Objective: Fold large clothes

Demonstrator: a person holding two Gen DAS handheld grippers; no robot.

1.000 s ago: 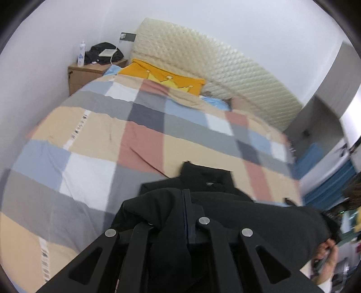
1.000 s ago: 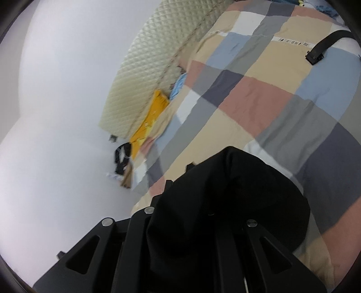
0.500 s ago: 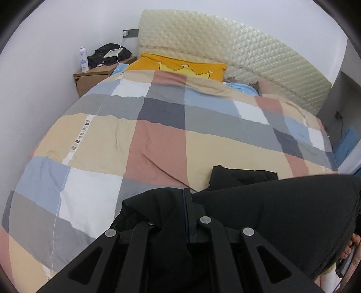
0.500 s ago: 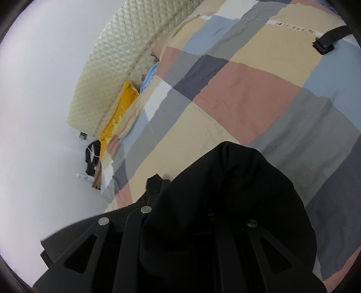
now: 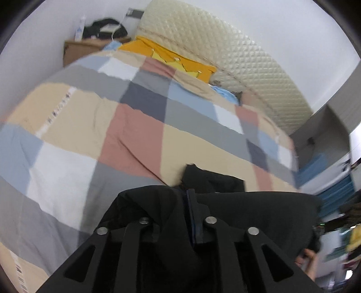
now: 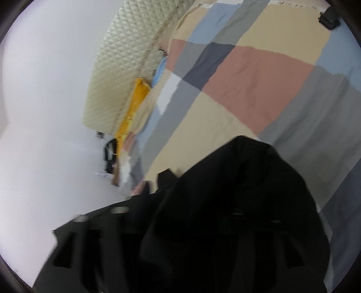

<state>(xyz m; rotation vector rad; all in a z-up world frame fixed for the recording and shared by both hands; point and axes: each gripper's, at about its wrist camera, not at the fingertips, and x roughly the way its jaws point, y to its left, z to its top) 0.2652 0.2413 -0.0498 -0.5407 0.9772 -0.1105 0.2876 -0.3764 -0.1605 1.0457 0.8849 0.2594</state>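
Observation:
A large black garment [image 5: 252, 209] hangs between both grippers above a bed with a plaid duvet [image 5: 135, 135]. In the left wrist view my left gripper [image 5: 189, 200] is shut on a bunched edge of the garment, which drapes over its fingers and stretches to the right. In the right wrist view the same black garment [image 6: 237, 191] covers my right gripper [image 6: 227, 216], which is shut on it; the fingertips are hidden under the cloth. The right view is blurred.
A quilted cream headboard [image 5: 237, 56] and a yellow pillow [image 5: 173, 58] lie at the far end. A wooden nightstand [image 5: 79, 46] with a bottle and dark items stands by the wall. A black strap buckle [image 6: 329, 19] lies on the duvet. A person's hand [image 5: 309, 259] shows at the lower right.
Both grippers have swung with the garment still held; the left view has tilted and the right view has turned further over the bed, now blurred by motion.

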